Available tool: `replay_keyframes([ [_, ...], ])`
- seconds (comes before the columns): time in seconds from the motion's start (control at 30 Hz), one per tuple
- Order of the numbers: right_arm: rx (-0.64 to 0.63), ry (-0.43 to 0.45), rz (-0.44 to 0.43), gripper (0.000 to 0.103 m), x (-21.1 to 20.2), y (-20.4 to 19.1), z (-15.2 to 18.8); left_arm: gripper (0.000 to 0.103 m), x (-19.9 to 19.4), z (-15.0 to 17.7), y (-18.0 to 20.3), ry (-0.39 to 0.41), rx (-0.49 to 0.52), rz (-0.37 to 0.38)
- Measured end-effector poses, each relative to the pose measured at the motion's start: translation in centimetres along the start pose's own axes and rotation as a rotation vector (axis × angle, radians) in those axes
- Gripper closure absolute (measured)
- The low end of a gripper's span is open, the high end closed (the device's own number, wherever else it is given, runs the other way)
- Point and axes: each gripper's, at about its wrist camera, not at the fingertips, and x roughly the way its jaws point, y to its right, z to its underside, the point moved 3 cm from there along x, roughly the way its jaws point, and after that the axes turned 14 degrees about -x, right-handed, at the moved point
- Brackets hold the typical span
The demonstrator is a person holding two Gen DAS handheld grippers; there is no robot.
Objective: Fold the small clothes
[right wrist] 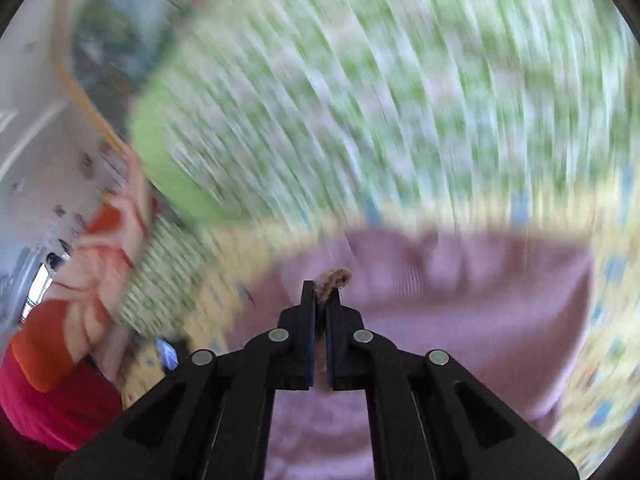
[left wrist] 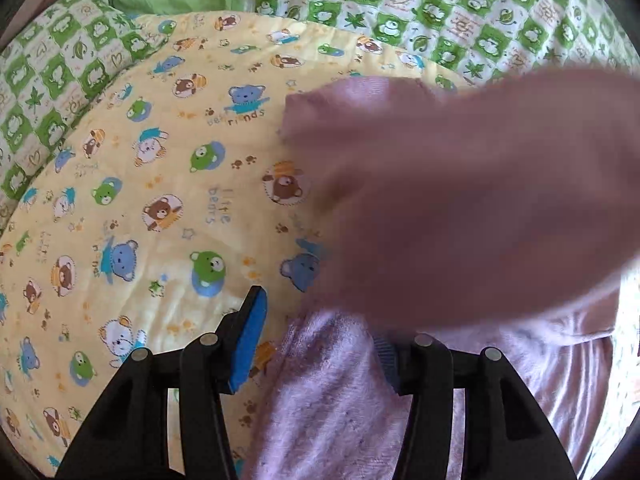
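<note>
Fuzzy lilac cloth garment (left wrist: 328, 392) on a matt, quilted cotton blanket (left wrist: 160, 200) printed with bears.

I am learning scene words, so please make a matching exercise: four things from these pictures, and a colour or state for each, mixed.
Things:
1. left claw
2. right claw
3. quilt with bears
4. checked quilt

States:
A. green and white
B. shut on lilac garment
C. yellow
D. open beside the lilac garment's edge

Pairs: 1-D, 2-B, 3-C, 4-A
</note>
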Motion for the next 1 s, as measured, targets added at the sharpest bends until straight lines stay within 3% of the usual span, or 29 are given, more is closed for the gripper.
replay_keyframes([
  [0.07,-0.01,0.029,0.046,0.099,-2.1,1.5,-1.1,0.052,-0.1,0.2,-0.3,-0.009,0.001,-0.002],
  [0.13,-0.003,-0.006,0.099,0.099,-2.5,3.7,-0.2,0.052,0.4,0.0,-0.8,-0.023,-0.04,-0.009],
  [0.3,0.122,-0.207,0.173,0.098,0.8,9.8,8.1,0.052,0.0,-0.6,-2.4,-0.017,-0.134,0.013],
  [0.4,0.167,-0.308,0.18,0.098,3.0,11.1,13.0,0.051,-0.3,-0.3,-0.4,-0.02,-0.037,0.022],
  [0.47,0.185,-0.326,0.173,0.098,3.8,11.2,14.4,0.051,-0.2,0.3,1.2,-0.024,0.046,0.017],
  [0.57,0.204,-0.306,0.149,0.098,3.9,11.2,14.2,0.051,0.3,0.6,2.5,0.001,0.132,-0.039],
  [0.63,0.17,-0.296,0.143,0.098,3.9,10.9,13.0,0.053,0.5,0.0,2.7,0.011,0.123,-0.046],
  [0.7,0.138,-0.28,0.13,0.098,3.8,10.1,11.6,0.063,0.6,-1.7,2.7,0.044,0.069,-0.041],
  [0.8,0.151,-0.223,0.094,0.098,2.8,10.0,10.0,0.068,0.3,-3.2,0.7,0.042,-0.083,0.011],
  [0.9,0.168,-0.304,0.168,0.098,3.9,12.1,11.4,0.08,1.3,-2.9,0.2,0.001,-0.102,0.016],
  [1.0,0.245,-0.396,0.192,0.098,5.6,14.8,15.5,0.082,1.1,-2.1,-0.2,0.003,-0.101,0.021],
])
